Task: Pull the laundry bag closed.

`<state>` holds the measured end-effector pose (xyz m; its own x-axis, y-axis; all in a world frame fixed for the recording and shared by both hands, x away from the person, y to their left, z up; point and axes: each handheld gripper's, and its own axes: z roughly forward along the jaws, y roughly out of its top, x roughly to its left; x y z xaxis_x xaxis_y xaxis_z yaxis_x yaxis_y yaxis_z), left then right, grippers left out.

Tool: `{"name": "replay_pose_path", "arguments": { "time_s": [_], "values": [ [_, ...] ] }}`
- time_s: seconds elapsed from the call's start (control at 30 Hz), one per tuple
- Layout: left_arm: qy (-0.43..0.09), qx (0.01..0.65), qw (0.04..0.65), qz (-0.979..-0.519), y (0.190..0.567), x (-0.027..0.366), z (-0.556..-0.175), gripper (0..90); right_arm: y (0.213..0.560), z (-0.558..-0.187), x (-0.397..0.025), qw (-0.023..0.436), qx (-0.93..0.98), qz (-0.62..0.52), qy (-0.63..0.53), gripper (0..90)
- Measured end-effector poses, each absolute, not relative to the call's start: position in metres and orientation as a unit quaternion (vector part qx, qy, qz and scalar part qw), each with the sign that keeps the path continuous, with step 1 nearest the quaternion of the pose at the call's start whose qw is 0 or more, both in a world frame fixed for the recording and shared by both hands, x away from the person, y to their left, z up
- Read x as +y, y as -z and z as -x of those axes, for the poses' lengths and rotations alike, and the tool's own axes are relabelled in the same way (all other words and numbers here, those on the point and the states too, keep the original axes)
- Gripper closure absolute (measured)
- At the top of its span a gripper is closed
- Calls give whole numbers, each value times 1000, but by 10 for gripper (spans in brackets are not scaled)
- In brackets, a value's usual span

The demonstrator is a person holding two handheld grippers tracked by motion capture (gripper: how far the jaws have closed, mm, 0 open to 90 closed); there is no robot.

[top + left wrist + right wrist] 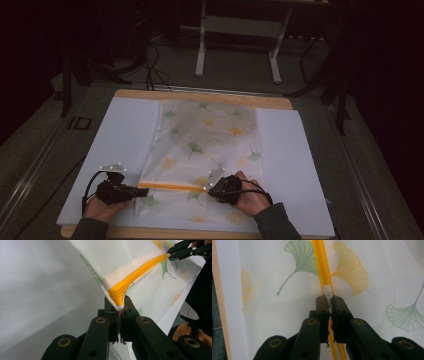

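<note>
Mesh zip bag [207, 145] w/ ginkgo print lies flat on white sheet [125, 145] mid-worktop — light, limp, slippery. Left hand-held gripper [120, 311] clamped on orange zipper [140, 275] end; right hand-held gripper [329, 303] pinches white zip pull [327, 291]. Best holds: tape, pull — nothing obstructs.

- No letters, numbers, brand marks or signs can be read anywhere.
- The mesh bag [207, 150] bears printed ginkgo leaves in green and yellow, with no wording.
- Its orange zipper [323, 270] carries no legible marking.
</note>
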<state>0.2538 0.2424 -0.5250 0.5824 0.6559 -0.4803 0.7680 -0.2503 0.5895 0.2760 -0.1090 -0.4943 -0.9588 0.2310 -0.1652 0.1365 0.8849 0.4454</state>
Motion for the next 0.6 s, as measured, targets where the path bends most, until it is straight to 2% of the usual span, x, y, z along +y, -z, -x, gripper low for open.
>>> {"name": "replay_pose_path", "arguments": {
  "time_s": [0.6],
  "values": [
    [67,453,413,-787,525,243,-254,867,496,-275,-123,111,964,-104,-220,850]
  ]
}}
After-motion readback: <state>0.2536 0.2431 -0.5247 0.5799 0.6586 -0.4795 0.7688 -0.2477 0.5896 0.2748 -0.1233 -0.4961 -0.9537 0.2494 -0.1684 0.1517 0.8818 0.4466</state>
